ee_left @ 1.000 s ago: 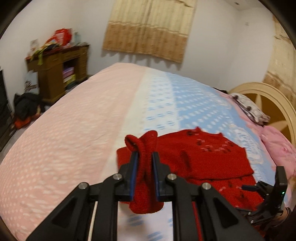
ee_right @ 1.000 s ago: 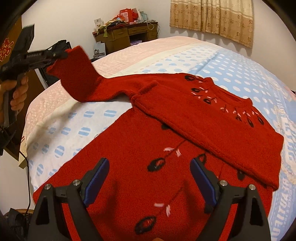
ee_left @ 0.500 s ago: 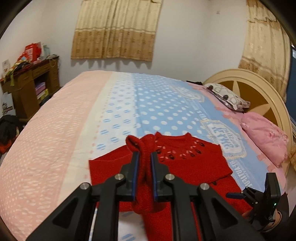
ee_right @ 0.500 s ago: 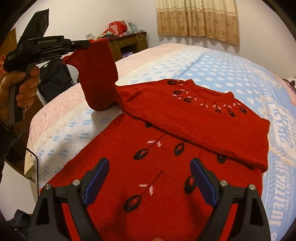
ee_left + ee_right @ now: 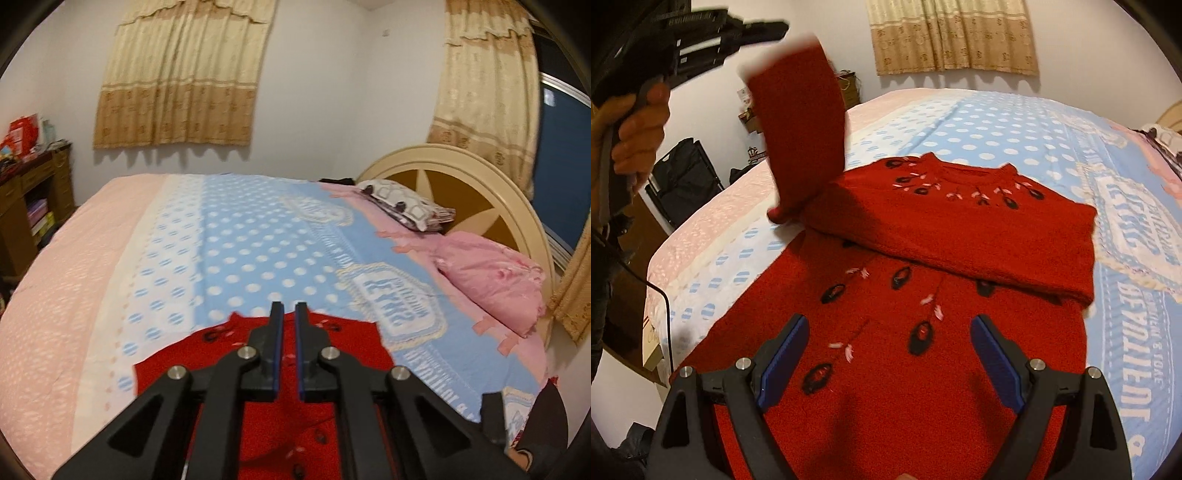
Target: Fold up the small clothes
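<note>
The red sweater (image 5: 894, 398) lies face up on the bed (image 5: 240, 240), on the blue dotted band of the cover, neckline towards the far side and hem towards whoever is holding the tools. One arm of it is already laid flat across the chest (image 5: 979, 251), which squares off that edge. The other sleeve (image 5: 801, 122) stands almost upright at the sweater's left shoulder, its cuff just under the tip of the left gripper (image 5: 289, 308). I take this to be the second sleeve on its way over to match the first. The jaws of that gripper are drawn nearly together with only a slim gap. In its own view no cloth shows between them, and from the other side the cuff is too blurred to place (so I cannot tell whether it grips the sleeve or has let it go). The right gripper (image 5: 888, 354) hangs spread wide and empty over the lower front of the garment. It seems to be waiting there, perhaps to pin the body flat or to take the hem for the next fold. If the sleeve drops short it will bunch at the shoulder and need smoothing.
</note>
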Demonstrator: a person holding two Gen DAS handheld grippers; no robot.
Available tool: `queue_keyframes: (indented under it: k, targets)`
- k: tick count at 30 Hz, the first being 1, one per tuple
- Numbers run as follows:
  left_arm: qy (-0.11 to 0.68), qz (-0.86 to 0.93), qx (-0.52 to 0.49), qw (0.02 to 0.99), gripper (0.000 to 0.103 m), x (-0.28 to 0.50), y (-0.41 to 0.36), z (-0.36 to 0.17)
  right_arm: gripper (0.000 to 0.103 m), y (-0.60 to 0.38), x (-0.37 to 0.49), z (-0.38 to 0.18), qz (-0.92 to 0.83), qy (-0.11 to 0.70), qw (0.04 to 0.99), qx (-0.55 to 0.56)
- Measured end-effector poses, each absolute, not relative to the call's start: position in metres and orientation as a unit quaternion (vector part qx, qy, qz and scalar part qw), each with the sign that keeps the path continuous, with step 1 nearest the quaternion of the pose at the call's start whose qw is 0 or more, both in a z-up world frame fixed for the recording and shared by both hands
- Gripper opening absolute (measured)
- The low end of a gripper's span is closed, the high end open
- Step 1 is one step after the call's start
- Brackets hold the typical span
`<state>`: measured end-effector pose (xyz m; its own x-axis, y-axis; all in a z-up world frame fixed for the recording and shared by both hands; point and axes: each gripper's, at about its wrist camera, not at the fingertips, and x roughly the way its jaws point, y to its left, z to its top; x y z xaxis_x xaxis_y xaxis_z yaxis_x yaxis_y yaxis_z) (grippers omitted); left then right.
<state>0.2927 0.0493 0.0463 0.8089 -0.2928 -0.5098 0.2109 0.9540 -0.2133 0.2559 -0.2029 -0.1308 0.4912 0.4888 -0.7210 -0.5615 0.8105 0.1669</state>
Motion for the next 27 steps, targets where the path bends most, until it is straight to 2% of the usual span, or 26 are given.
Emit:
queue_keyframes:
  k: [7,10,11,12,13,14,15,17,27]
  targets:
    - [0.298,-0.132,-0.035,0.945,0.006,0.304,0.022,0.029,0.090,-0.223,0.252,-0.140,0.302,0.413,0.859,-0.024]
    - [0.313,-0.116,-0.032,0.942,0.013,0.302,0.036,0.013,0.090,-0.226,0.258,-0.143,0.299,0.425,0.854,-0.022]
    - [0.317,-0.106,-0.032,0.942,0.020,0.300,0.044,0.006,0.090,-0.225,0.260,-0.142,0.297,0.425,0.855,-0.025]
    - [0.320,-0.096,-0.032,0.942,0.035,0.296,0.050,-0.001,0.090,-0.224,0.263,-0.141,0.294,0.424,0.856,-0.029]
    - [0.323,-0.082,-0.031,0.942,0.046,0.293,0.057,-0.009,0.090,-0.222,0.269,-0.139,0.290,0.422,0.858,-0.031]
    - [0.323,-0.067,-0.030,0.944,0.067,0.289,0.063,-0.016,0.090,-0.222,0.274,-0.138,0.288,0.424,0.858,-0.029]
    - [0.317,-0.049,-0.029,0.947,0.076,0.280,0.071,-0.026,0.090,-0.221,0.281,-0.136,0.291,0.427,0.856,-0.023]
    - [0.319,-0.024,-0.016,0.947,0.080,0.272,0.078,-0.040,0.090,-0.220,0.299,-0.135,0.295,0.438,0.849,0.001]
    - [0.352,0.019,-0.069,0.933,0.081,0.259,0.130,-0.119,0.089,-0.176,0.373,-0.153,0.277,0.472,0.837,-0.001]
